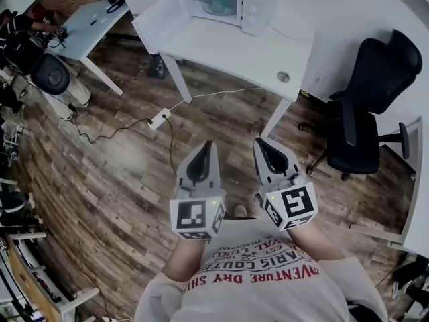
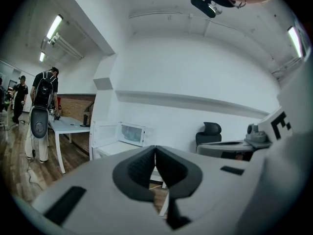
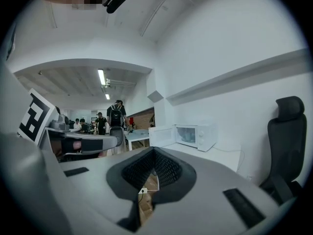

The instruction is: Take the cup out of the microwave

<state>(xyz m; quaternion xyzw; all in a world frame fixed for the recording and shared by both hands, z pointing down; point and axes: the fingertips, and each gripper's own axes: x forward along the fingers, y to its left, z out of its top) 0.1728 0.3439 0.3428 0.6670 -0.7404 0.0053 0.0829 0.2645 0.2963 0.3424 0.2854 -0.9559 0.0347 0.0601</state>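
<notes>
A white microwave (image 1: 231, 5) stands at the back of a white table (image 1: 248, 56), its door (image 1: 161, 19) swung open to the left. Inside it a pale cup (image 1: 218, 7) shows dimly. The microwave (image 2: 131, 132) also appears far off in the left gripper view, and the microwave (image 3: 195, 135) and the cup (image 3: 187, 135) in the right gripper view. Both grippers are held side by side over the wooden floor, well short of the table. My left gripper (image 1: 209, 143) is shut and empty. My right gripper (image 1: 258, 141) has its tips together with nothing in them.
A black office chair (image 1: 372, 106) stands right of the table. A power strip (image 1: 159, 119) with cables lies on the floor near the table legs. A second table (image 1: 94, 25) and people (image 1: 27, 32) are at the far left; a person with a backpack (image 2: 44, 97) stands there.
</notes>
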